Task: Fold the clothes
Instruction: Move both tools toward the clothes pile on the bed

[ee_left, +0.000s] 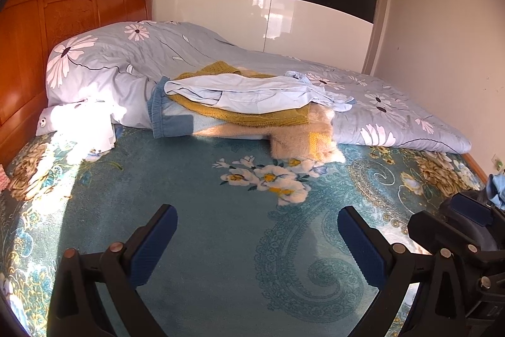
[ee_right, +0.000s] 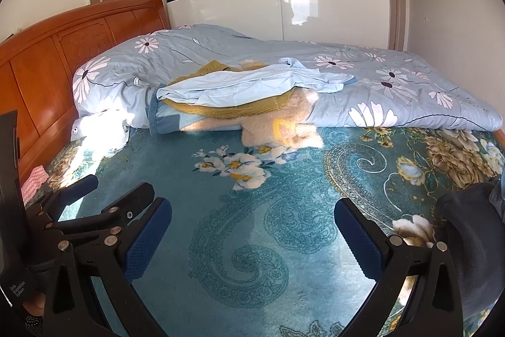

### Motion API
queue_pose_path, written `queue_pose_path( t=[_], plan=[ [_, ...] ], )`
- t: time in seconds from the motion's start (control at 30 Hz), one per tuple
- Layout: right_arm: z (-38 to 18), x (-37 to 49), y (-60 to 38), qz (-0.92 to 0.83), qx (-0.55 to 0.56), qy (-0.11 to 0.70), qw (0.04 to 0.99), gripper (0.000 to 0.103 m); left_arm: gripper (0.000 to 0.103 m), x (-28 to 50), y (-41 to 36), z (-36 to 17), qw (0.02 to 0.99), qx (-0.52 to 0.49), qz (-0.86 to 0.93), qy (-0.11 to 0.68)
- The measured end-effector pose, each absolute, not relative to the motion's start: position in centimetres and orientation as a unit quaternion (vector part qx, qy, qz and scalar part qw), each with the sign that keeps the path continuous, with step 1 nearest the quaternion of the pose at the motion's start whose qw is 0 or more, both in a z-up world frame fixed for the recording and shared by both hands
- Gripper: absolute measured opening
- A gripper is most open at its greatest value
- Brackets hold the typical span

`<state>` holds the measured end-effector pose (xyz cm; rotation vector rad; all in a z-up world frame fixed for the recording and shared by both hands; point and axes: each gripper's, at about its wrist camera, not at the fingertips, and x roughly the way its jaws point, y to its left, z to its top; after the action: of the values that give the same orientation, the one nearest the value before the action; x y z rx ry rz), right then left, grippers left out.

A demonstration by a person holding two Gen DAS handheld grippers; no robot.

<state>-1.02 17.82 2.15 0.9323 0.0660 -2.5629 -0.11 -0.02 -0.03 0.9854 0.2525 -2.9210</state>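
1. Two grippers were in view, the left gripper (ee_left: 257, 221) and the right gripper (ee_right: 252, 215), each with two blue-padded fingers.
2. One pile of clothes (ee_left: 249, 106) lay on the bed, showing four garments: one light blue shirt (ee_left: 252, 92), one mustard knit (ee_left: 249, 116), one cream fluffy piece (ee_left: 303, 138), one blue knit (ee_left: 172, 116).
3. One floral duvet (ee_left: 126, 52).
4. One teal floral bedspread (ee_left: 221, 226).
5. One wooden headboard (ee_left: 63, 18).
6. One white wardrobe (ee_left: 268, 5) with two doors.
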Motion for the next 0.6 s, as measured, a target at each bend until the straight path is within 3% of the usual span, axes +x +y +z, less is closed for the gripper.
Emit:
queue_pose_path(
  t=[0.6],
  plan=[
    [-0.4,-3.3,19.7,-0.912,0.355,-0.003,0.204,0.103,0.103,-4.0,0.0,-1.8,0.050,0.364,-0.927,0.073]
  ],
)
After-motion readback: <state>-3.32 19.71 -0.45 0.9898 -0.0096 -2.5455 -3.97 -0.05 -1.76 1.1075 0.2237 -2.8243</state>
